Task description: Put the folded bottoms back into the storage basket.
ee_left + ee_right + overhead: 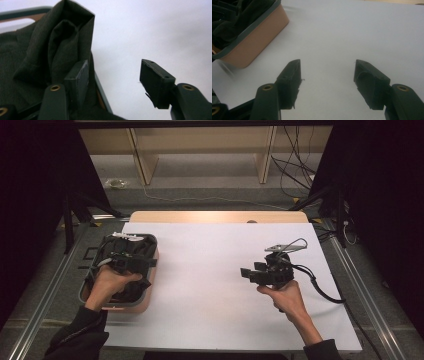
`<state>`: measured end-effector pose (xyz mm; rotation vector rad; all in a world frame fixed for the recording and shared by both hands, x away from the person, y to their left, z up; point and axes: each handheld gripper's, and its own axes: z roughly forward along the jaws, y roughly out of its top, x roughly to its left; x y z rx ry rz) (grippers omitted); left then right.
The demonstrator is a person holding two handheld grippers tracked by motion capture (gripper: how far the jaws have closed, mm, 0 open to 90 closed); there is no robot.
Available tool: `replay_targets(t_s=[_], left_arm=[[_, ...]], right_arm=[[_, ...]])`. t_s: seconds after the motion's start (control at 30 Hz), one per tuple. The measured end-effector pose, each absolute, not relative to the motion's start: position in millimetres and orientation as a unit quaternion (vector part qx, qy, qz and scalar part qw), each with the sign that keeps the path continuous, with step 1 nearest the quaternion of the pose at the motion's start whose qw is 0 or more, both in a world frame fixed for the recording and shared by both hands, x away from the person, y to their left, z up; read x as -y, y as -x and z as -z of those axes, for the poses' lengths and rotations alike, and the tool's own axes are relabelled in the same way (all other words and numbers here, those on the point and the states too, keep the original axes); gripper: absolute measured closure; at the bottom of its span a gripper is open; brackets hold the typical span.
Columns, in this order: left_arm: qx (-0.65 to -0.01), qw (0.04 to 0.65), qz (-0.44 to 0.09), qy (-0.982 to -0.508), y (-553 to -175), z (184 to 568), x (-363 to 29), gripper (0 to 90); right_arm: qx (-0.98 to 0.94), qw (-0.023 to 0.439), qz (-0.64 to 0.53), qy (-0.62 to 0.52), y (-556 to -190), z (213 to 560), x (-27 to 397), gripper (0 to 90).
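dark cloth — heaped in bin at table's left edge | left gripper wide, unclamped beside fold — pinch one fold deep | right gripper wide, empty

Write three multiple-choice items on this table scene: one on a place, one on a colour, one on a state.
1. Where does the dark green cloth lie?
A. In the tan plastic tub with the grey rim
B. Spread on the white table cover
C. Between the right gripper's fingers

2. What colour is the tub's outer wall?
A. Blue
B. Tan
C. White

3. How does the right gripper stand?
A. Shut on the cloth
B. Shut on nothing
C. Open, nothing between its fingers

Key: 1 A, the high view shows the cloth bunched inside the tub at the table's left. 2 B, the right gripper view shows a tan wall under a grey rim. 3 C, the right gripper view shows bare white cover between the spread fingers.
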<state>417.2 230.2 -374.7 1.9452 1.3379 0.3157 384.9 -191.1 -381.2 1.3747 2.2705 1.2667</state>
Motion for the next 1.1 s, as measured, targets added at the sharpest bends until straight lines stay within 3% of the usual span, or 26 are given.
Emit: replay_targets(t_s=[1.1], left_arm=[[-0.441, 0.469, -0.115, -0.757, -392, 384, -163, 21.5]], right_arm=[[-0.755, 0.133, -0.486, -0.418, -360, 384, 193, 29.0]])
